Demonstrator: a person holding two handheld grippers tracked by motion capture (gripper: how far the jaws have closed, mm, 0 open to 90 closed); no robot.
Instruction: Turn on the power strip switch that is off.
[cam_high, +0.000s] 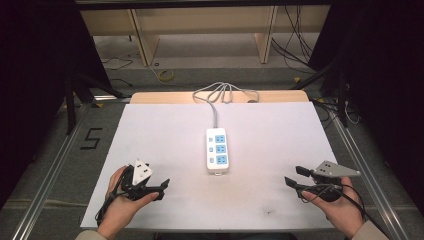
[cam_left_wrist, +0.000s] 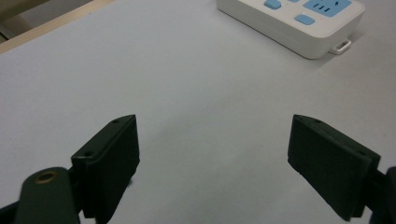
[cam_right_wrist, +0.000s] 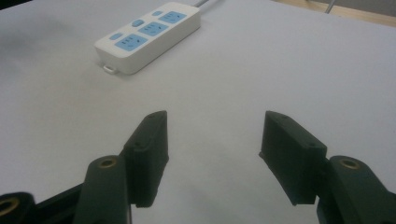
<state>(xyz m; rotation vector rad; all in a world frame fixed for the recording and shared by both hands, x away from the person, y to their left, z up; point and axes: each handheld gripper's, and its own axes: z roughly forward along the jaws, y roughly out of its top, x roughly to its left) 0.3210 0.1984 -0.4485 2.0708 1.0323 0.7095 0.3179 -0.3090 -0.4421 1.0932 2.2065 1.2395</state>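
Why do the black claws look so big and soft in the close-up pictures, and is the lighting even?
In the left gripper view and right gripper view the jaws sit close to the lens, so they loom large and slightly blurred, while the power strip behind stays fairly sharp. In the high view the white table is evenly lit with faint shadows, and the surroundings fall dark.

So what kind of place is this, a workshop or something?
Probably a lab recording bench: a white-covered table bearing a lone power strip, metal rails beside it, loose cables on the floor, and an open gripper in each hand.
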